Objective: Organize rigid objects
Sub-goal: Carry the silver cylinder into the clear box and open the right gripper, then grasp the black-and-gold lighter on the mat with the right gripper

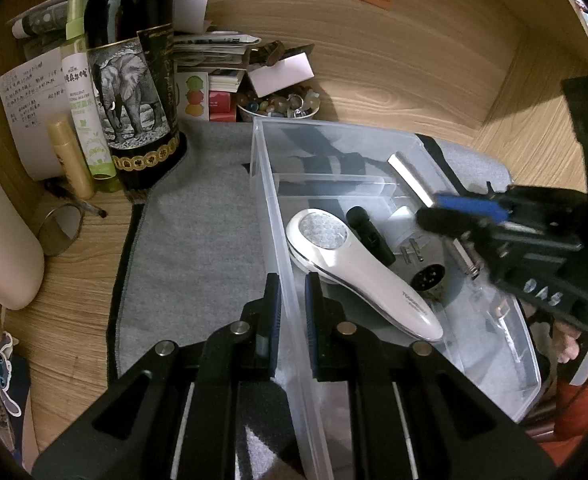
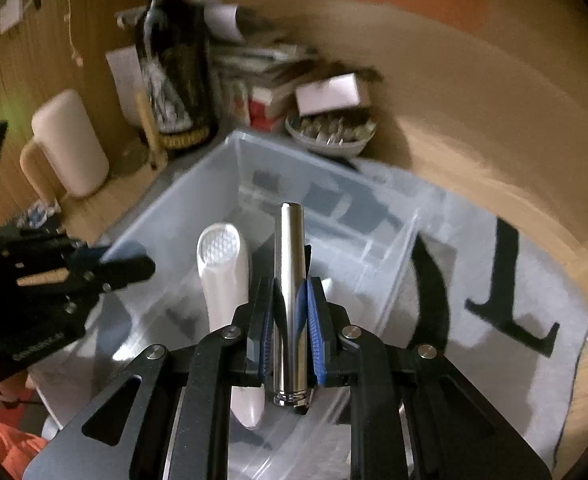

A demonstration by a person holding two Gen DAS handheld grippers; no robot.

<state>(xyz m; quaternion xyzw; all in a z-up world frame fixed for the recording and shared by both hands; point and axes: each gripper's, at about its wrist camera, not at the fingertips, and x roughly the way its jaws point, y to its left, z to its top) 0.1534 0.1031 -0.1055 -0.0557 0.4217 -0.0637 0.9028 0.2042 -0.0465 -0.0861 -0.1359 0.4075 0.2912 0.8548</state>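
A clear plastic bin point(image 1: 272, 200) sits on a grey cloth point(image 1: 198, 220). My left gripper point(image 1: 292, 284) is shut on the bin's left wall. Inside lie a white handheld device point(image 1: 357, 272), a black cylinder point(image 1: 369, 234), a white plug point(image 1: 407, 226) and a round metal connector point(image 1: 427, 280). My right gripper point(image 2: 290, 292) is shut on a shiny metal cylinder point(image 2: 292, 280), held over the bin point(image 2: 198, 200); the white device point(image 2: 224, 272) lies below. The right gripper point(image 1: 429, 210) shows in the left view with the cylinder point(image 1: 409, 180) sticking out. The left gripper point(image 2: 130, 258) shows at the left of the right view.
At the back left stand a dark elephant-label bottle point(image 1: 134, 80), a green spray bottle point(image 1: 86, 92), a tan tube point(image 1: 70, 156), a note point(image 1: 26, 108), papers and a bowl of beads point(image 1: 278, 106). A cream jug point(image 1: 2, 240) and small mirror point(image 1: 60, 228) are at left.
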